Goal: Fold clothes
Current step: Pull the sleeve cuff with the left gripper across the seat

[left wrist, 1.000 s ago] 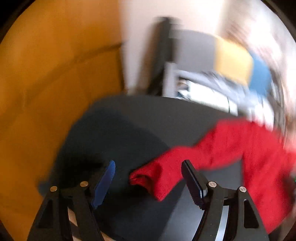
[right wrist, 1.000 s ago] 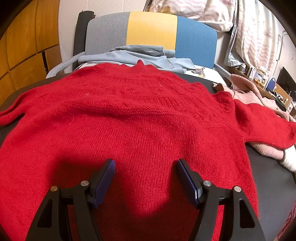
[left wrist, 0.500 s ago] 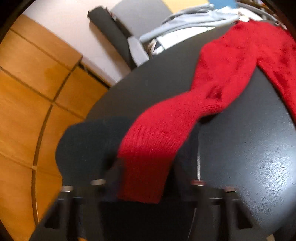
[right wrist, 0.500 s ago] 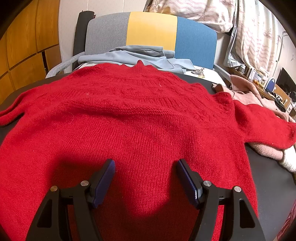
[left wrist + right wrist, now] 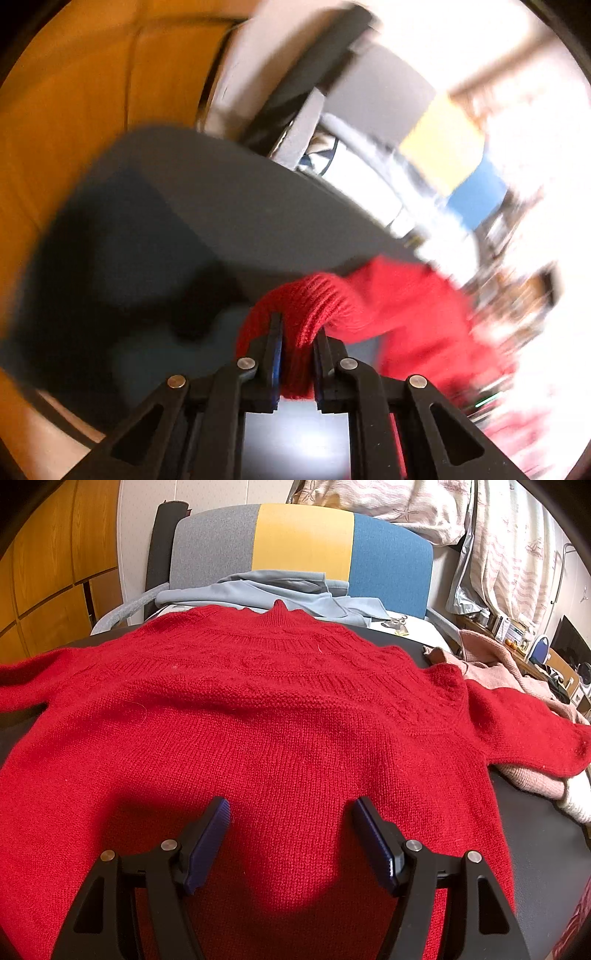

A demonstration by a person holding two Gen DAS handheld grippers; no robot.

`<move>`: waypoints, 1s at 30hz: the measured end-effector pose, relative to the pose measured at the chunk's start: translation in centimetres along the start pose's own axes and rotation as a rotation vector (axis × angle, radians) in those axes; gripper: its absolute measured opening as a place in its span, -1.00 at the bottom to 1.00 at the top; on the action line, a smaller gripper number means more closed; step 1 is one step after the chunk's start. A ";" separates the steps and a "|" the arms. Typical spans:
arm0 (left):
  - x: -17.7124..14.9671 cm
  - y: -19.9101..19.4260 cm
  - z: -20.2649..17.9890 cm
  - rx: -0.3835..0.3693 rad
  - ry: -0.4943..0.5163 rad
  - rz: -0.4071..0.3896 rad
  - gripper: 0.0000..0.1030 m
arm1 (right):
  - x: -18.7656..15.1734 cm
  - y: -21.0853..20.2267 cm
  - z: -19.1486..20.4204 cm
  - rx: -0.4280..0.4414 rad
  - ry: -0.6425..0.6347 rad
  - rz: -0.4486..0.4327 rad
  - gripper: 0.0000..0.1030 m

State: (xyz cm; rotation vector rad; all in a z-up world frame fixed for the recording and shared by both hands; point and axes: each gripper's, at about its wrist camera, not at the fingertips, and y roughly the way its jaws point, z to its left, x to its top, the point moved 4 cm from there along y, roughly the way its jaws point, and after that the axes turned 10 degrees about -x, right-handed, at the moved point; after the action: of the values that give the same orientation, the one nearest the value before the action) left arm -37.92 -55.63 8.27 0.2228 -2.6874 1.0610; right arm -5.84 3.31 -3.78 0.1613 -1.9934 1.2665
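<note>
Red knit sweater (image 5: 280, 716) is lying flat on the black table (image 5: 535, 849). No legible writing. Left hand-held gripper (image 5: 297, 354), angled down, has just been closing and is pinching the sweater's ribbed cuff (image 5: 314, 299); right hand-held gripper (image 5: 290, 834) is hovering spread over the sweater's body.

Most of the tabletop (image 5: 535, 853) is covered by the spread red sweater (image 5: 258, 720) — bare dark surface is left only along the right edge and, in the left wrist view, as a wide patch (image 5: 207, 221) beside the sleeve. The far edge is blocked by a chair (image 5: 303, 542) draped with a light blue garment (image 5: 266, 590). On the right, passage is narrowed by pink clothes (image 5: 517, 672) heaped against the sweater's sleeve.
</note>
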 end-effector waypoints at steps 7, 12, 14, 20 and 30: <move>1.5 1.6 7.9 0.054 -0.338 0.039 -0.62 | 0.0 0.0 0.0 -0.001 0.000 0.000 0.38; 2.9 -2.1 6.7 0.125 -0.214 -0.190 0.30 | 0.0 0.1 -0.2 -0.002 -0.003 0.000 0.38; 3.1 -3.9 5.1 0.217 -0.104 -0.280 0.55 | 0.0 0.1 -0.2 -0.003 -0.004 -0.001 0.38; 0.3 -1.8 1.5 0.225 0.089 -0.193 0.69 | 0.0 0.0 -0.1 -0.008 -0.008 -0.003 0.38; -1.6 4.5 1.0 0.456 0.138 -0.136 -0.72 | -0.1 0.0 -0.1 -0.009 -0.008 -0.002 0.38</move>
State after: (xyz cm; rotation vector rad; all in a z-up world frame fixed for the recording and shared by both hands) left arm -37.62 -53.02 4.22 0.3905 -2.2420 1.5679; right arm -5.76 3.33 -3.78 0.1650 -2.0049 1.2576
